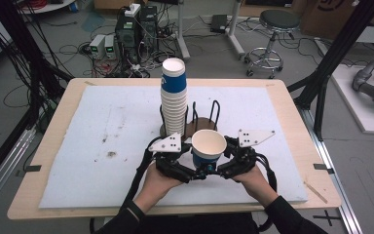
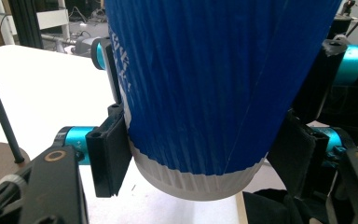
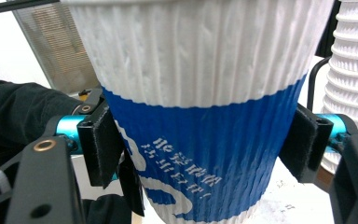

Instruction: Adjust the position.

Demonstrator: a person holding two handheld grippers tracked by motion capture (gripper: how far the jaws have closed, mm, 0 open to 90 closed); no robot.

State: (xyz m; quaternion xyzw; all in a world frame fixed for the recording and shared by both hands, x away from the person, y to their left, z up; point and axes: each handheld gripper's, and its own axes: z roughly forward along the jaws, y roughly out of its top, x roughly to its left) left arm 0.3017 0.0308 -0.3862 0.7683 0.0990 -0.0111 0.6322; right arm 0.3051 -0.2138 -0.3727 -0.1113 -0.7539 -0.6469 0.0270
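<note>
Left gripper (image 1: 200, 171) and right gripper (image 1: 213, 170) facing inward, jaws clamped, nearly touching.

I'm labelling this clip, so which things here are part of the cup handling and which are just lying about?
In the job:
- single blue-and-white cup, gripped by left gripper and right gripper
- stack of cups
- wire cup holder

Lying about:
- stool
- electronics and cables on the floor
- white table mat

The high view looks forward and down over the table (image 1: 53, 146), well back from the cup (image 1: 208, 146). Each gripper view sits very close to that cup (image 2: 205, 93), facing it from opposite sides; all three share it
</note>
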